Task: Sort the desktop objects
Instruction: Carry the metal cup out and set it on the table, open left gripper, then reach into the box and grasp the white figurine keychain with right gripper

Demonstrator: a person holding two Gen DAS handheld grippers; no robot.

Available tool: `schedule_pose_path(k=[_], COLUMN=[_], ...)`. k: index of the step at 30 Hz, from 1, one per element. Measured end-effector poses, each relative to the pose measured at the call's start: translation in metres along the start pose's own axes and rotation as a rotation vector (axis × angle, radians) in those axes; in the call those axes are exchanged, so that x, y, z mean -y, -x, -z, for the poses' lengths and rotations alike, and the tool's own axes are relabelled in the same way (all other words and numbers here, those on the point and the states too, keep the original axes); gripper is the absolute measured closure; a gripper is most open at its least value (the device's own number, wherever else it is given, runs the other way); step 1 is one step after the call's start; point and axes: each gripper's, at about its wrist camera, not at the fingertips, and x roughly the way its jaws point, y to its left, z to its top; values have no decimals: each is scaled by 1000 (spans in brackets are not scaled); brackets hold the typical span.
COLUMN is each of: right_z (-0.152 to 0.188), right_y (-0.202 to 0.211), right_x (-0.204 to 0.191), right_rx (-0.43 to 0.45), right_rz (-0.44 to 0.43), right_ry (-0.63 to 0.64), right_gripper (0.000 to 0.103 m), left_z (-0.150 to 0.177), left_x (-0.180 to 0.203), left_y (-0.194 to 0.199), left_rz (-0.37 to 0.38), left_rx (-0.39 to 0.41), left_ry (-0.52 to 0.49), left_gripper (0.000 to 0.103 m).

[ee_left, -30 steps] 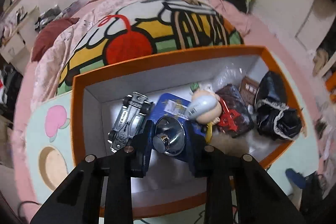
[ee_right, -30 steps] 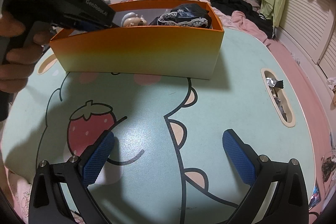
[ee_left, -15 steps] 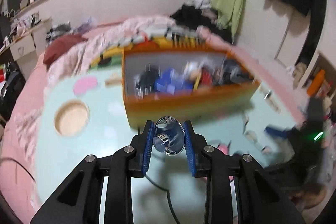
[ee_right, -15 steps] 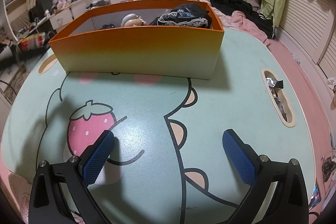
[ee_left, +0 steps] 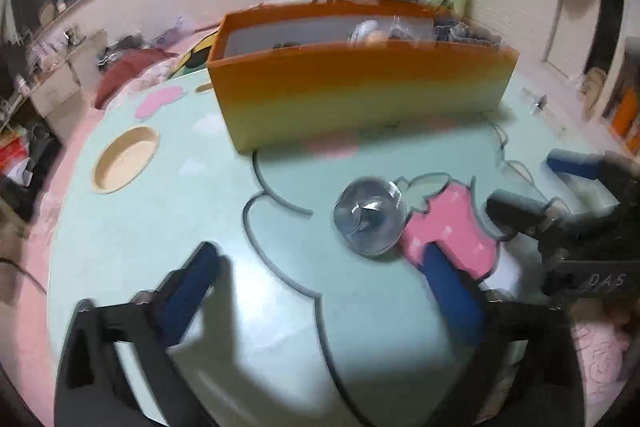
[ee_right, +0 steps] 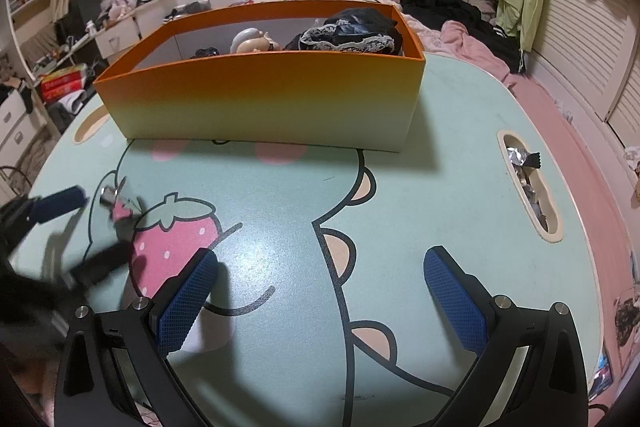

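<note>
Behind your mint cartoon tabletop (ee_right: 460,155) stands the orange box (ee_right: 264,99), and your left gripper (ee_left: 320,287), jaws just sprung wide, has released the chrome bell (ee_left: 370,217) onto the strawberry print, while your right gripper (ee_right: 320,303) gapes empty, so fetch another item next.

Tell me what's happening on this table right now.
A person is sorting things with two handheld grippers. The left gripper has just been opening, and a shiny metal cone now lies free on the cartoon table in front of the orange box. The right gripper hangs open and empty.
</note>
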Motion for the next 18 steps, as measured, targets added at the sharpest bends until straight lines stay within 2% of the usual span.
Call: schedule_pose_path(k=[4,7,9,10,11,13,15,18], right_z=[-3,-2,-2,-1,-3,-16,-42,-95], right_y=[-2,-3,0,7,13,29,43,37], right_x=[-4,2,9,12,13,7,-10,-29], right_rx=[3,22,54,73,95,159,206,183], right_rz=[5,-32,-106,-154,-196,-274,-300,-296], right_ry=[-1,-21,-42,-48,-52,-35,34,67], right_gripper=[0,0,14,30,37,38,39,44], left_z=[3,8,12,10,7,2,2,1], left_x=[2,1,0,-2,-2,-2,-2,-1], left_y=[-7,-8,-8,-7,-4,2,2,2], left_rz=[8,9,11,12,12,10,11,11], left_rx=[-7,-2,0,1,3,8,8,8], left_ry=[6,10,11,12,12,11,12,13], left_gripper=[0,0,0,0,0,0,0,0])
